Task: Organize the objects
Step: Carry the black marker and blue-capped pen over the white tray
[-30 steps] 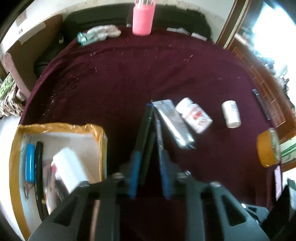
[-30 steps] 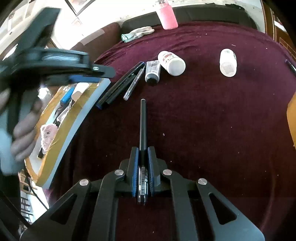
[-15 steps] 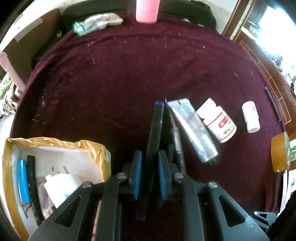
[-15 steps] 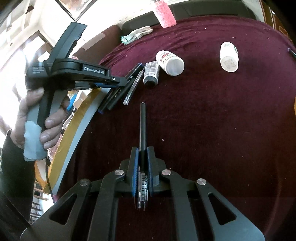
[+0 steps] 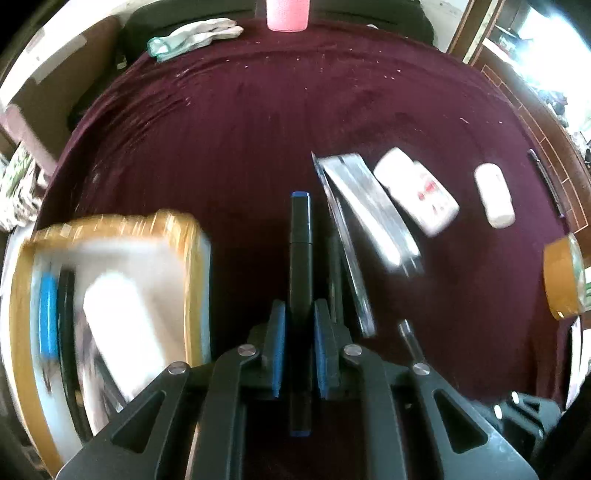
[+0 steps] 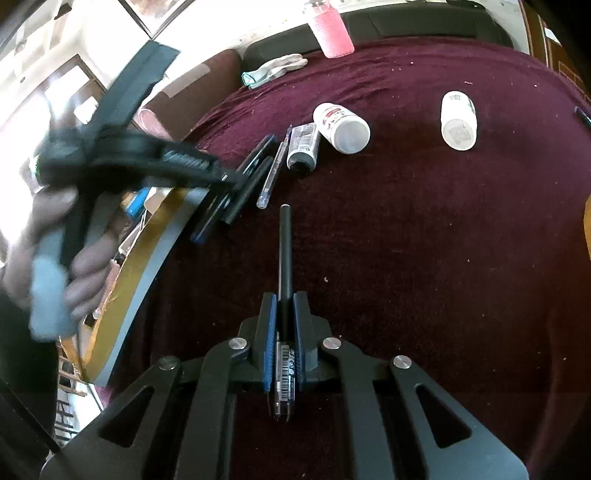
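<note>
The left gripper (image 5: 299, 325) is closing on a black marker (image 5: 301, 236) pointing straight ahead, the box (image 5: 184, 229) just left; the right gripper (image 6: 283, 314) pinches a black pen (image 6: 285, 243).

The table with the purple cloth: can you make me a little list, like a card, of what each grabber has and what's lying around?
left gripper: jaws closing on a black marker with blue ends
right gripper: shut on a black pen
box: yellow-taped white box at the left, things already inside
on the cloth: silver tube, two white pill bottles, clear pen
far edge: pink bottle, white glove
</note>
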`<state>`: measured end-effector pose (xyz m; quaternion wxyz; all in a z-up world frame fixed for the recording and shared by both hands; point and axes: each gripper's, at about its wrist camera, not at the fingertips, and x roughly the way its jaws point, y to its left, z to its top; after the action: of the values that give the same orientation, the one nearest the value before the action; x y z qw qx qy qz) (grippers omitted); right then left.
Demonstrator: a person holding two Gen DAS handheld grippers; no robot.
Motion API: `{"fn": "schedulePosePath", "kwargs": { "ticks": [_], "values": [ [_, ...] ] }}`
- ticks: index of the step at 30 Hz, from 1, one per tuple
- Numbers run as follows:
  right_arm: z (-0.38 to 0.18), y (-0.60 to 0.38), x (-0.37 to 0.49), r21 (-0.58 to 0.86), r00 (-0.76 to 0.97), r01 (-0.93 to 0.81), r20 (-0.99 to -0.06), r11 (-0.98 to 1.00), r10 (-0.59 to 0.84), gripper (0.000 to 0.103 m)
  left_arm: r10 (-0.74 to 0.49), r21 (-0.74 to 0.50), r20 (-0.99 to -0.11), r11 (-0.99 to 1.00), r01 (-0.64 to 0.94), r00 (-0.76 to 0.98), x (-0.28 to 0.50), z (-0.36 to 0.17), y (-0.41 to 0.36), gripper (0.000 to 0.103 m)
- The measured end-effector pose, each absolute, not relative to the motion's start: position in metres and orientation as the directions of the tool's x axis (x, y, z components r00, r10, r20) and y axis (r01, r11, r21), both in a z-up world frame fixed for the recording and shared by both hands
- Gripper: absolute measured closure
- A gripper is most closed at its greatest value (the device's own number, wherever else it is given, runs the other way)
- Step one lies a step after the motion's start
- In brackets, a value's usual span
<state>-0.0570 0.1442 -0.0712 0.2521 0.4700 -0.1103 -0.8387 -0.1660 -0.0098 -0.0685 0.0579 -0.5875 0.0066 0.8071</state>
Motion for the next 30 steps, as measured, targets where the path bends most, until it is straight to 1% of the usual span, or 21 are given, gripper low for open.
{"fn": "schedulePosePath", "kwargs": {
  "ticks": [6,9,12,20,25,30],
  "values": [
    [-0.071,0.145,-0.058,0.412,-0.432,0.319,-0.738,-0.853,-0.518,0.097,0.136,-0.119,-0.946,-0.990,-0.078,-0.294,-0.097,-0.057,-0.015,0.091],
    [-0.070,0.142,-0.056,0.386,-0.436,0.328,-0.748,-0.862,-0.500,0.096,0.164,-0.147,-0.938,-0.986,-0.078,-0.304,-0.066,-0.052,-0.016,0.091],
    [-0.068,0.143,-0.049,0.369,-0.430,0.331,-0.760,-0.869,-0.487,0.096,0.171,-0.152,-0.935,-0.985,-0.085,-0.311,-0.049,-0.051,-0.015,0.091],
    [-0.066,0.157,-0.013,0.413,-0.412,0.255,-0.772,-0.874,-0.485,0.096,0.197,-0.177,-0.927,-0.980,-0.092,-0.320,-0.025,-0.054,-0.011,0.091],
    [-0.057,0.157,0.007,0.433,-0.424,0.243,-0.757,-0.868,-0.497,0.096,0.225,-0.198,-0.908,-0.974,-0.111,-0.355,-0.006,-0.042,-0.008,0.091],
    [-0.033,0.148,0.024,0.423,-0.465,0.274,-0.728,-0.863,-0.504,0.096,0.235,-0.213,-0.887,-0.972,-0.097,-0.398,0.009,-0.025,-0.023,0.091]
  ]
}}
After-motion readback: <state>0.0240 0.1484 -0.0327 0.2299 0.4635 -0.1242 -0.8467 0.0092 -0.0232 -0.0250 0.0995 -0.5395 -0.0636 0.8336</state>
